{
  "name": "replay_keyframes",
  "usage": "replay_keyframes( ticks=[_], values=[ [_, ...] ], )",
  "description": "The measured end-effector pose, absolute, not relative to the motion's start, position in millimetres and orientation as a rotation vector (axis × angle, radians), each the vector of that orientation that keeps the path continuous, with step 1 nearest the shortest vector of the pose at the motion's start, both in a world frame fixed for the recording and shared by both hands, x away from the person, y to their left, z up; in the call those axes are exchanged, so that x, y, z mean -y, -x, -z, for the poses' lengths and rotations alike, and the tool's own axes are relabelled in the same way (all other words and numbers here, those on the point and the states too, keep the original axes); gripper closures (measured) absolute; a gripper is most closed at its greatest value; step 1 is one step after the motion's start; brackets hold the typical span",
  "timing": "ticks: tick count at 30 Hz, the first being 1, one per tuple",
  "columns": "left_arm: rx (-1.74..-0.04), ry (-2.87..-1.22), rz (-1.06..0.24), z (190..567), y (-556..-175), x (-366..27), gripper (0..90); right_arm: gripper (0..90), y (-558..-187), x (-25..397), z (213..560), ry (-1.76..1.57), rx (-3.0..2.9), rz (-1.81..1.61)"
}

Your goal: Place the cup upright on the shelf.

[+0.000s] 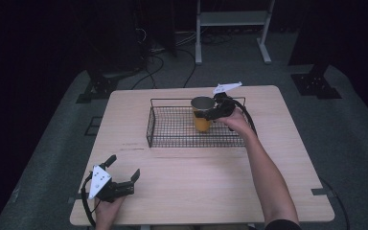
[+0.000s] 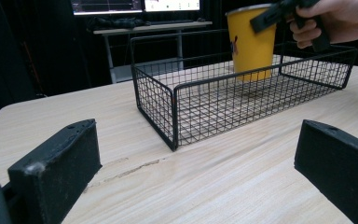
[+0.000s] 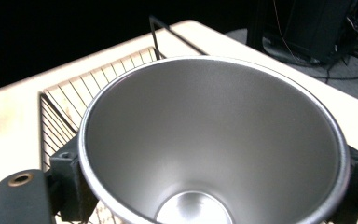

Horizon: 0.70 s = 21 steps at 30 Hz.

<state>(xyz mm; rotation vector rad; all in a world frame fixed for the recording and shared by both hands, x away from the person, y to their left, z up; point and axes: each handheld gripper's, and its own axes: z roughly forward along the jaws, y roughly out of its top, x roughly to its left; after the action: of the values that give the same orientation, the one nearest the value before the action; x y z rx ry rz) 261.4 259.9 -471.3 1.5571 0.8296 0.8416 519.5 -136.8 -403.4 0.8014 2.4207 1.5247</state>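
A yellow cup [image 1: 202, 120] with a silver inside stands upright in the far right part of a black wire basket [image 1: 172, 140] at the middle back of the table. My right gripper [image 1: 203, 113] is shut on the cup near its rim, one jaw on each side. In the right gripper view the cup's mouth [image 3: 214, 140] lies between the jaws. The left gripper view shows the cup [image 2: 252, 44], the basket [image 2: 168, 102] and the right hand [image 2: 335, 18]. My left gripper [image 1: 123, 166] rests open near the front left corner, holding nothing; its jaws [image 2: 196, 168] face the basket.
The light wooden table [image 1: 196, 191] has bare board in front of the basket and on both sides. A white shelf frame [image 1: 232, 19] and dark stands with cables sit on the floor behind it. A desk with monitors [image 2: 140, 14] stands beyond the table.
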Motion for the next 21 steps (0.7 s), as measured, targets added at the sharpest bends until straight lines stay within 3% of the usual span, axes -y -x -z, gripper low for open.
replay_keyframes(
  ticks=[21],
  values=[
    [-0.83,-1.555,-0.841,471,-261,-260,0.0,10.0,-518,127,419,-0.733,-2.48,-1.386]
  ],
)
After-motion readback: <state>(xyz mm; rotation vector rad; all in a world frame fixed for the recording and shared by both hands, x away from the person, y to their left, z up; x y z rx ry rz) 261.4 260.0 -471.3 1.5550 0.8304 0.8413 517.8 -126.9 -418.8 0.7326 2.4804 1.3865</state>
